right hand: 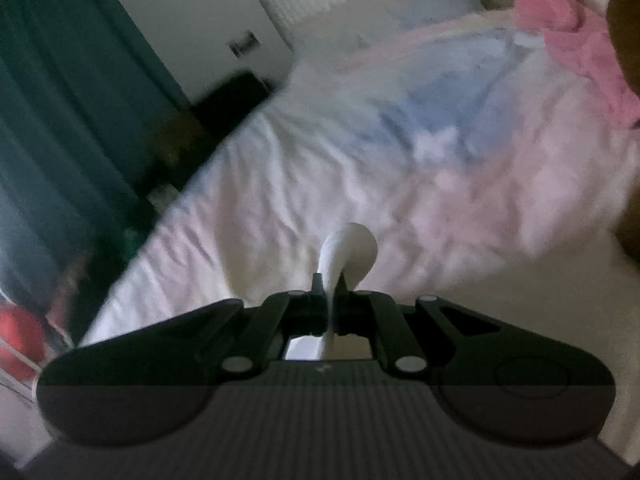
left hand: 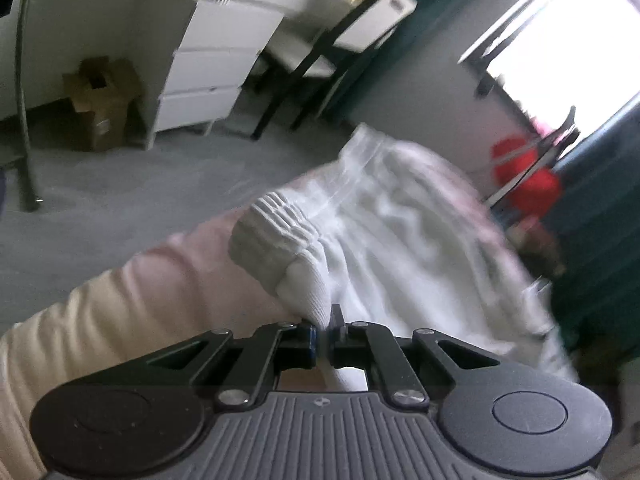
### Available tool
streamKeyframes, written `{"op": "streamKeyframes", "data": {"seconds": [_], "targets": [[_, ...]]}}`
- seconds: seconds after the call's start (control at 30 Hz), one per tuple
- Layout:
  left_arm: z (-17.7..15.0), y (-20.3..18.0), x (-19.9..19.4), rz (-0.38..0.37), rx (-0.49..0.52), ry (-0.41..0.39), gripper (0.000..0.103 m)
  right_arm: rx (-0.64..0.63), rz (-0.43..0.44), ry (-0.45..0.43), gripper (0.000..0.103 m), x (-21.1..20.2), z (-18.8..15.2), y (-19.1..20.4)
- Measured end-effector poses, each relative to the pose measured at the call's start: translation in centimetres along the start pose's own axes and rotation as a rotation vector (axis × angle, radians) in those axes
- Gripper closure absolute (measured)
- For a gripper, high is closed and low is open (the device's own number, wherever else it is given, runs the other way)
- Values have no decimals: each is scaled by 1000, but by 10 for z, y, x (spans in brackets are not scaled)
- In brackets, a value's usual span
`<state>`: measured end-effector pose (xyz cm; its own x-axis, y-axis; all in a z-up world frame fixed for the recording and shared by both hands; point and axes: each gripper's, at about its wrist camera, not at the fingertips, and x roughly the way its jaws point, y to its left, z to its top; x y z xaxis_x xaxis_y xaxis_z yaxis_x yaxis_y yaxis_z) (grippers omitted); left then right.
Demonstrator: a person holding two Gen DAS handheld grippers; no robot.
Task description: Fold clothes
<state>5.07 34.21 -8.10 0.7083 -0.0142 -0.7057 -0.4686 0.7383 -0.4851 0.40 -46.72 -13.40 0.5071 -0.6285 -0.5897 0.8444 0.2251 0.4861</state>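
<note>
A white garment (left hand: pixel 392 232) lies spread over the pale pink bed (left hand: pixel 168 280), blurred by motion. My left gripper (left hand: pixel 326 326) is shut on a white knit fold next to the garment's ribbed cuff (left hand: pixel 276 232), lifted off the bed. In the right wrist view my right gripper (right hand: pixel 330 284) is shut on a thin white fold of fabric (right hand: pixel 352 248) that loops up between the jaws. The same white garment (right hand: pixel 320 152) stretches ahead over the bed, with a pale blue patch (right hand: pixel 452 112) further on.
A pink cloth (right hand: pixel 576 40) lies at the bed's far right. A white drawer unit (left hand: pixel 212 64), a cardboard box (left hand: pixel 100 100) and a dark chair (left hand: pixel 312 64) stand on the grey carpet. Dark teal curtains (right hand: pixel 60 100) and a red object (left hand: pixel 524 176) flank the bed.
</note>
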Motion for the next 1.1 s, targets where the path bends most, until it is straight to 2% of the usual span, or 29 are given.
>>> {"op": "streamKeyframes", "data": {"seconds": [0.1,0.23,0.27,0.3,0.33,0.37,0.4,0.43,0.47,0.53,0.67,0.73,0.87,0.97,1.1], "targets": [[-14,-1,5,50,77,-20,92,-1,-71,83,96,12,-5,-4],[-23,-10,-1,55,149,-48,85,30,-66,124,94,17,-3,-10],[-23,-12,-2,58,170,-51,81,23,-61,133,93,17,-3,-8],[-24,-13,-4,62,192,-53,72,12,-55,143,92,17,-3,-5],[-24,-15,-5,65,213,-55,58,-5,-52,151,83,16,-4,-2],[-25,-17,-6,68,234,-57,51,-21,-36,149,64,13,-4,2],[-26,-18,-7,72,255,-60,42,-33,1,135,54,7,-3,6],[-27,-21,-9,80,280,-67,39,-48,43,110,37,0,-3,11],[-29,-26,-14,97,310,-83,37,-79,77,76,28,-10,-4,18],[-34,-36,-24,123,369,-118,25,-155,139,14,28,-30,-7,34],[-49,-65,-50,113,484,-209,22,-269,266,-78,29,-68,-18,57],[-59,-87,-58,80,537,-245,20,-288,330,-76,29,-81,-25,64],[-84,-149,-54,-73,640,-262,14,-328,447,-38,29,-103,-45,77],[-109,-207,-32,-231,720,-244,10,-381,494,26,29,-108,-67,86],[-145,-294,16,-332,821,-195,10,-444,527,52,29,-111,-82,98]]}}
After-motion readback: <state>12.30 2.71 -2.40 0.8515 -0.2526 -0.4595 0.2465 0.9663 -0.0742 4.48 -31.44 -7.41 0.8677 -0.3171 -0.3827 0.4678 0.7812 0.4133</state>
